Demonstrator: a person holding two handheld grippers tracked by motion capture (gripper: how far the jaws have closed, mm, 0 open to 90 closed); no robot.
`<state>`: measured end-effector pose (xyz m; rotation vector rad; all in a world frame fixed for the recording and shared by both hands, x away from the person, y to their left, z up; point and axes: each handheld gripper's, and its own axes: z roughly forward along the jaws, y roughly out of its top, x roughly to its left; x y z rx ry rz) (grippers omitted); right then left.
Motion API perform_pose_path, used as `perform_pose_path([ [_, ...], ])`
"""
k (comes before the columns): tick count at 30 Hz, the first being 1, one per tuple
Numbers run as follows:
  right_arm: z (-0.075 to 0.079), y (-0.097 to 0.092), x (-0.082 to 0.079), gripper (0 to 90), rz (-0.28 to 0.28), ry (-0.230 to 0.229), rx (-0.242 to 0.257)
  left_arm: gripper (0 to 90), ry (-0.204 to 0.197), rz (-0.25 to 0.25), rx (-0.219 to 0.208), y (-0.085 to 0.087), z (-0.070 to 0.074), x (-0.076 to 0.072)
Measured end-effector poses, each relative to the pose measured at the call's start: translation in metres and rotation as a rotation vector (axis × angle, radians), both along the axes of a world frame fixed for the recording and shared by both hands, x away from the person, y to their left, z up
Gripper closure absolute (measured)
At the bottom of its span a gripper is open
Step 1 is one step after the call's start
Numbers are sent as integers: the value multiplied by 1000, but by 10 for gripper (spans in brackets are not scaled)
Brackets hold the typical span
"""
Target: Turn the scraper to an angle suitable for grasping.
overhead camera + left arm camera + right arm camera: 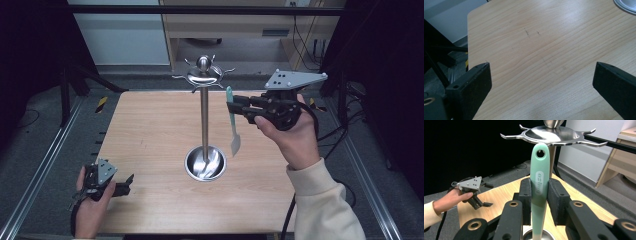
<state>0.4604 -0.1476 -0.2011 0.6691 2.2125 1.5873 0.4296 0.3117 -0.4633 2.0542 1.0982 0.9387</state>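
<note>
While one wooden table (pixel 150 150) carries everything, a single steel hanging stand (pixel 204 115) rises from its round base at the centre. Two grippers are in hand: the right gripper (pixel 539 195) pinches one mint-green spatula (pixel 538 182) by its handle, upright just beside the stand's hooked top; the left gripper (pixel 541 77) rests near the table's corner, jaws spread, holding nothing.

One table (pixel 150 130), wood top. One steel hanger stand (pixel 204 107) near its centre: one pole, one round base dish, one knob on top, hook arms round the top disc (approx six, hard to count exactly). One mint-handled spatula (pixel 232 120), w/ one hole in its handle. Two grippers: left gripper (pixel 127 181), right gripper (pixel 231 106).
</note>
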Motion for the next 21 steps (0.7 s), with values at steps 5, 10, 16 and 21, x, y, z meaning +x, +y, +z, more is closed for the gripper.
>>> perform_pose_path([
  [5,1,1,2,741,-5,3,-1,19,3,-1,1,0,0,0],
  [10,2,2,2,741,0,5,-5,19,1,-1,0,0,0,0],
  [16,3,5,4,741,-1,5,-10,19,1,-1,0,0,0,0],
  [21,3,6,4,741,-3,6,-16,19,1,-1,0,0,0,0],
])
